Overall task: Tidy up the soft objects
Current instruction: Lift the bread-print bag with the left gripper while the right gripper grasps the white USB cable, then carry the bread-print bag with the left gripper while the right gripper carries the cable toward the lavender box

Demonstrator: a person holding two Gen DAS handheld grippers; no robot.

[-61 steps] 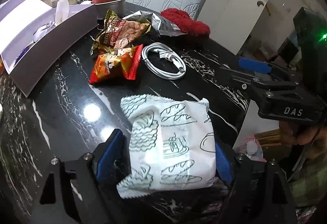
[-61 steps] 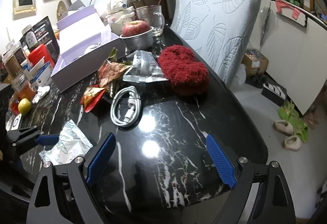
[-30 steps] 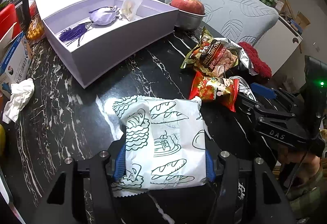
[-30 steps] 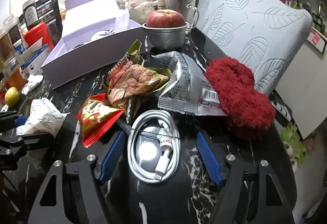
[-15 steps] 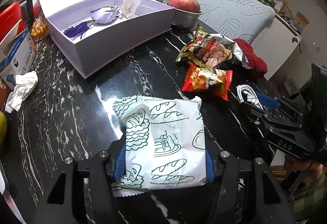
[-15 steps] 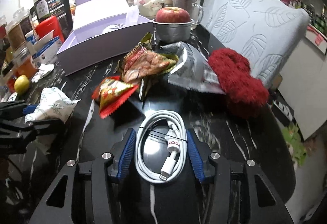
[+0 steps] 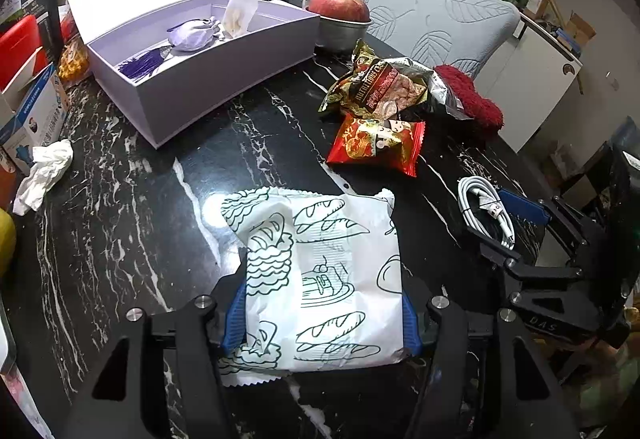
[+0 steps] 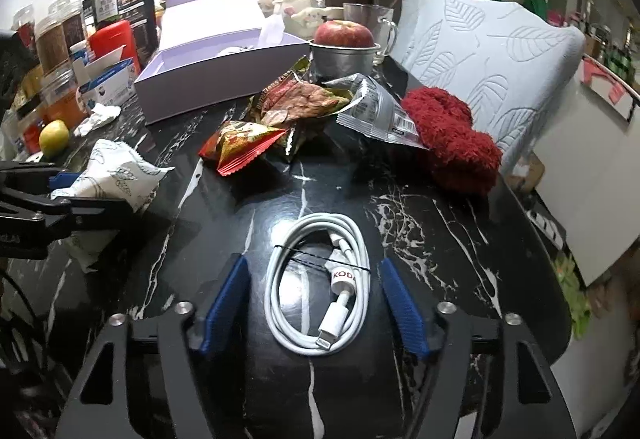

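My left gripper is shut on a white snack bag printed with bread drawings, held just over the black marble table. The bag also shows in the right wrist view. My right gripper is open, its blue pads on either side of a coiled white cable lying on the table. From the left wrist view the cable sits at the right gripper's tips. A red snack bag, a brown snack bag, a silver packet and a red fuzzy cloth lie beyond.
An open lilac box with a purple pouch stands at the back left. An apple in a metal bowl and a leaf-pattern cushion are behind the snacks. A crumpled tissue, jars and cartons crowd the left edge.
My right gripper closed on the cable, drew it back toward the table's near edge away from the snacks, then opened around it. My left gripper closed on the bread bag two seconds ago and keeps holding it.
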